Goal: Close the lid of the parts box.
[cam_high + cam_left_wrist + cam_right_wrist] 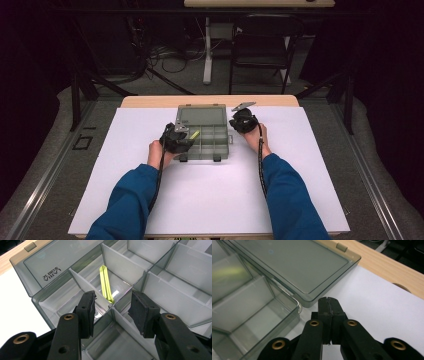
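Left tool (112, 312), jaws apart w/ nothing between, hovers over open box (186, 146) to reach yellow band (106, 283) at 12 o'clock; right tool (328, 307) closed empty beside lid (292, 265).

Box walls: the organizer box (202, 140) stands mid-bench, its upright dividers (117, 263) splitting it into narrow compartments.
Lid: the open lid (294, 267) lies flat behind the box, covering bench there.
Left compartment: a yellow-green strip (106, 285) lies in it.
Free room: bare white bench (215, 200) on both sides and in front.
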